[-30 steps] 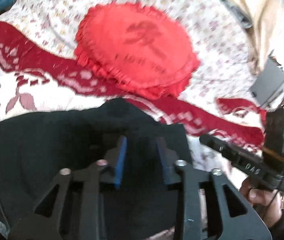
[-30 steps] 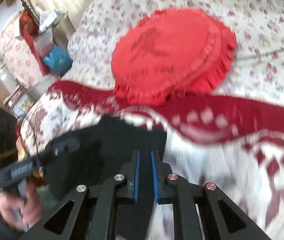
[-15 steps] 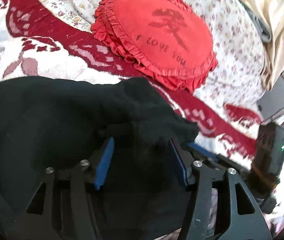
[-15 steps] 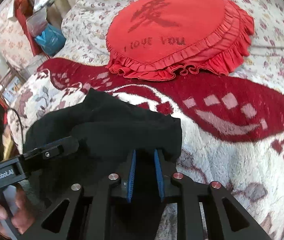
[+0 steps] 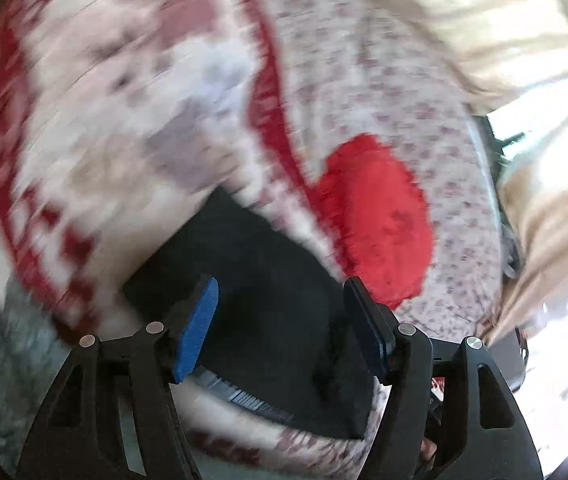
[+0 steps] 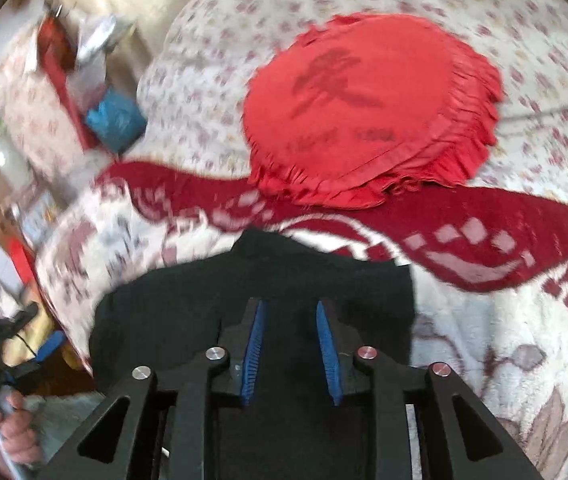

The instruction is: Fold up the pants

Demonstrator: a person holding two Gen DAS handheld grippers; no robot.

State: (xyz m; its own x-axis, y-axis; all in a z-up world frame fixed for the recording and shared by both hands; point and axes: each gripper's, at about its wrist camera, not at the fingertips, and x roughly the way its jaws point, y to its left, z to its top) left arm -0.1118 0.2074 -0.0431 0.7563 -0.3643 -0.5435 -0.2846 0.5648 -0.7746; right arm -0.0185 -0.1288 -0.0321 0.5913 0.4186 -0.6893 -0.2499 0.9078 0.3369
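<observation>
— Left gripper (image 5: 279, 320): how are its jaws recorded?
— Jaws are recorded as spread wide, having just been opening. Blue pads (image 5: 197, 328) are seen on either side of dark cloth, with clear gaps to it; nothing is clamped. The left wrist view is heavily blurred.

— Right gripper (image 6: 292, 340)?
— Jaws are entered as parted, also having just been opening. Black cloth is seen between and under the pads (image 6: 252, 348), but no pinch on it can be made out; the grip is listed as released.

— Item: black pants (image 6: 284, 280). Appearance?
— Plain black fabric, matte, no pattern or label made out. A compact, roughly rectangular bundle is shown, with one small peak raised at its far edge and a straight right edge. Layers cannot be counted.

— Location?
— Laid on the red-and-white patterned blanket (image 6: 504, 320) on the bed, at its near edge, directly below the right gripper. A red ruffled cushion (image 6: 372, 112) lies beyond it, apart from it, on the floral bedspread (image 6: 223, 40).

— Long axis, direction?
— In the right wrist view the bundle is seen wider than deep, so its long axis is entered as running left to right across the frame. Waist end and hem end cannot be told apart.

— Other entries?
— A hand (image 6: 15, 432) gripping a handle is noted at the lower left of the right wrist view.
</observation>
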